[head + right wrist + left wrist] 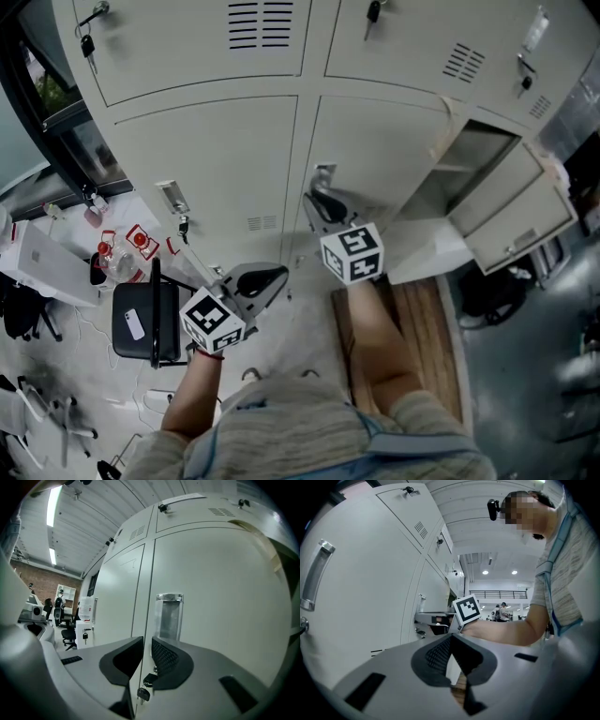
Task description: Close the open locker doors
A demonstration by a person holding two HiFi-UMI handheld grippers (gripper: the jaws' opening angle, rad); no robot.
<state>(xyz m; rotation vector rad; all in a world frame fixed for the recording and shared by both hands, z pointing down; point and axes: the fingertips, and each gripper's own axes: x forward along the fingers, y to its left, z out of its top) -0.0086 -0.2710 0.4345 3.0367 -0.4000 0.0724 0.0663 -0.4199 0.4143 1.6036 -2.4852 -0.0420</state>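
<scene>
Far right of lockers, low row: open door standing wide, bay showing behind it. Well apart from both grippers. Up by handle of a shut door, key hanging below: right gripper, fingers closed to a thin slit, nothing betw. Lower and to its left: left gripper, fingers shut tip to tip, holding nothing. Prob thin sheet steel: stiff, light on hinges, painted so slick, poor to pinch. No need to grip; better to push w/ closed fingers flat on outer face, near free edge, away from hinge. Likely to rebound or clang if shoved hard, so ease in till latched
</scene>
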